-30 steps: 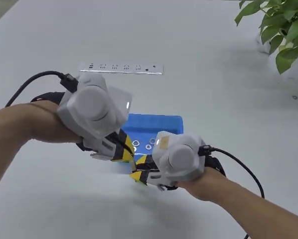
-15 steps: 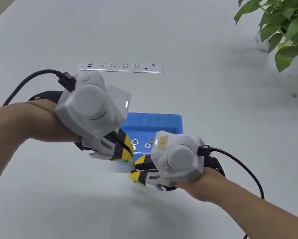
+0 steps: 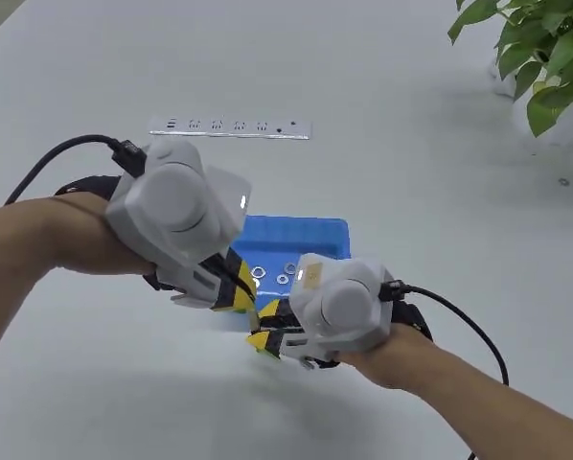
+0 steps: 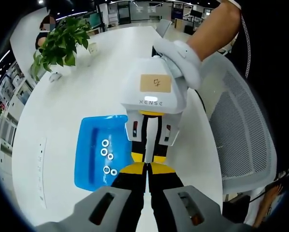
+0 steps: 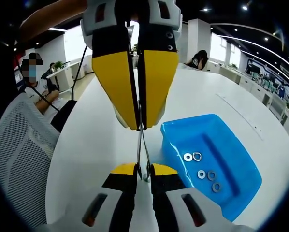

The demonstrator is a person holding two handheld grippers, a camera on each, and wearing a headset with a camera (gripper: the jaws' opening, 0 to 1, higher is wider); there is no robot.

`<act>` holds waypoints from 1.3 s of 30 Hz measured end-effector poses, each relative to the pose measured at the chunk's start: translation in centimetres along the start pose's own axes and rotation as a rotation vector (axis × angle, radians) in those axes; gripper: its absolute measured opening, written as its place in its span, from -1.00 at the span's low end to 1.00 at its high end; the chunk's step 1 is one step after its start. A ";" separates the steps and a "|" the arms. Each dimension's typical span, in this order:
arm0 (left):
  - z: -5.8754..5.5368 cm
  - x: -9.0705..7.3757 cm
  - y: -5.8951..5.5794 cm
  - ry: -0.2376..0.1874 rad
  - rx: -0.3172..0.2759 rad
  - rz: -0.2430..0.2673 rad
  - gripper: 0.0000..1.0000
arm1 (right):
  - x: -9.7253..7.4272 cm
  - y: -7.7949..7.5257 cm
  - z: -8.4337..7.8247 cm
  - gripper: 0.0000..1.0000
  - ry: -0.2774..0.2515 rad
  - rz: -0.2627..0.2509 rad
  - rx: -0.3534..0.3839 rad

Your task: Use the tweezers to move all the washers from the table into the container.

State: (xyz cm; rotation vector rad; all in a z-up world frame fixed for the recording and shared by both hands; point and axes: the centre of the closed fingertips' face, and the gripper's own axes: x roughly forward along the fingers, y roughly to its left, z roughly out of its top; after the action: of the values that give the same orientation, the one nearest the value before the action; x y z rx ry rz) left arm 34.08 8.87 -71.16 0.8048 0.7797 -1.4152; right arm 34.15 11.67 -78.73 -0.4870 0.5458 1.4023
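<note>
Jaws of the right gripper (image 5: 143, 172) are pressed together on one end of the tweezers (image 5: 141, 140), whose thin metal arms run straight up from the yellow tips in the right gripper view. At the other end, the left gripper (image 5: 137, 123) comes in from the top of that view with its yellow jaws closed to a narrow slit, and the tweezers pass into that slit (so both pairs seem to pinch the same tool, nose to nose).

From the left gripper view, the left gripper's own jaws (image 4: 146, 167) lie together and meet the tips of the right gripper (image 4: 148, 157) just above them. The tweezers themselves are too thin to pick out there.

Just beside the meeting point sits the blue container (image 5: 241, 145), resting flat on the white desk (image 5: 96, 135). Five washers (image 5: 201, 173) lie loose on its floor, well apart from the jaws; the left gripper view shows the same five washers (image 4: 106, 169) strung along the container (image 4: 89, 145).

Seen from the head view, the left gripper (image 3: 243, 292) and right gripper (image 3: 265, 332) hover over the near edge of the container (image 3: 306, 235), tips touching. Farther back on the desk (image 3: 382, 125) lies a white power strip (image 3: 229, 127), and a leafy plant (image 3: 545, 48) stands at the far right corner.
</note>
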 end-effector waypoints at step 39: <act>0.7 -0.6 -0.3 0.004 0.014 0.001 -0.90 | -0.7 0.4 0.3 -0.80 0.017 0.000 0.010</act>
State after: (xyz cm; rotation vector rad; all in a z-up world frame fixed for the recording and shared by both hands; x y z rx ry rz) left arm 33.74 8.64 -70.26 0.8190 0.7728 -1.4203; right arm 33.75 11.33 -78.05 -0.4915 0.5665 1.3954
